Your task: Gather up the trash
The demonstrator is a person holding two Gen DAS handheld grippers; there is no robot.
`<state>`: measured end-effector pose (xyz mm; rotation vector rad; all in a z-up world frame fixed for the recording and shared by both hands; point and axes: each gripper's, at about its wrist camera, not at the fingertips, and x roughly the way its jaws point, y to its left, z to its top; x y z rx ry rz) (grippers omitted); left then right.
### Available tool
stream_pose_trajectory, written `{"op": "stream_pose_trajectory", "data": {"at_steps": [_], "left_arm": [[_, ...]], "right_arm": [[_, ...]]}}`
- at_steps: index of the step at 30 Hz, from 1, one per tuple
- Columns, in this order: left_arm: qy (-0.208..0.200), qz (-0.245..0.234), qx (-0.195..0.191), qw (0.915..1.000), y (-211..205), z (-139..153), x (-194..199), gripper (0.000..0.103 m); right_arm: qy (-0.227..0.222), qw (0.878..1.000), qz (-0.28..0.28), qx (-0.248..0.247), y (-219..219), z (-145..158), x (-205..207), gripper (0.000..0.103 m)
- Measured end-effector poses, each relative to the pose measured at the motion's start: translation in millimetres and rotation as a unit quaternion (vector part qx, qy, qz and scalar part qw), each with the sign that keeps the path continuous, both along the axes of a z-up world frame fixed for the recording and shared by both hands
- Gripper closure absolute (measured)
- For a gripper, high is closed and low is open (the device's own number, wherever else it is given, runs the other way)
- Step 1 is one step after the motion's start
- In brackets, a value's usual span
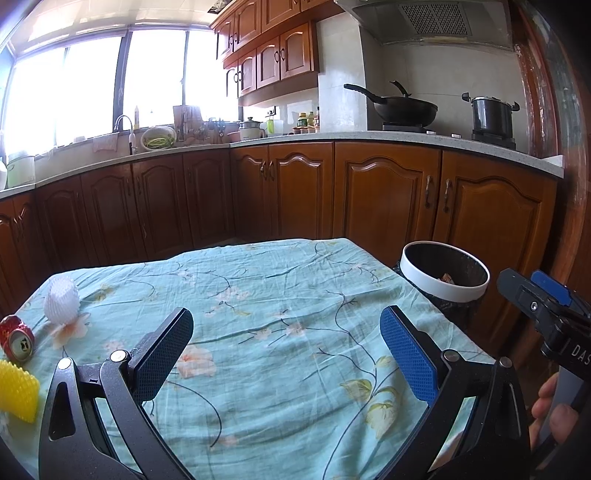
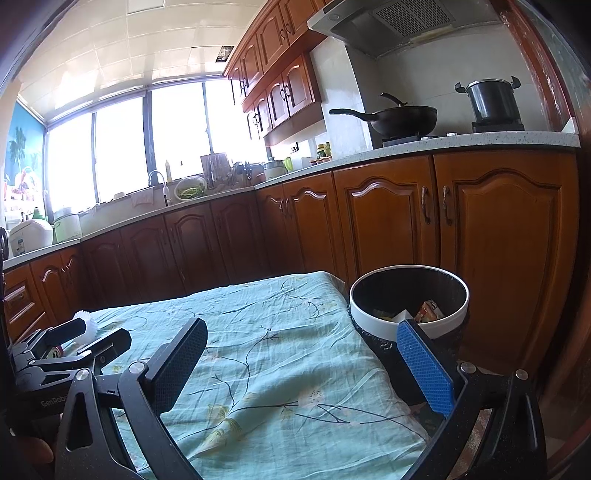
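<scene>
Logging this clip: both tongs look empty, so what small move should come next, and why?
Probably swing the left tongs, open and empty, left toward the crushed red can; it, the white foam net and a yellow piece are on the table, outside the bin.

We see a kitchen with brown wooden cabinets (image 1: 384,192) along the far wall, bright windows (image 1: 74,85) far left, and a range hood (image 1: 432,18) far right.

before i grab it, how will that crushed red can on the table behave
The can looks dented and lies on its side with its top facing the camera, so it probably weighs little and may give further under the fingers. On the wrinkled tablecloth it might roll a bit if nudged, though the dents should limit that. Its shiny metal could slip.
</scene>
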<state>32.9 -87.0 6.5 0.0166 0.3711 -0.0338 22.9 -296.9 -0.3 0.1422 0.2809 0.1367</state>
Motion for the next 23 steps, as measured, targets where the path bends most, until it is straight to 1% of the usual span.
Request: {"op": "stream_pose_trajectory", "data": {"at_steps": [23], "left_arm": [[0.013,-0.002,-0.009,0.9999,5,-4,7,0.000]], "right_arm": [[0.021,1.000,0.009,0.005,1,-5,13,0.000]]}}
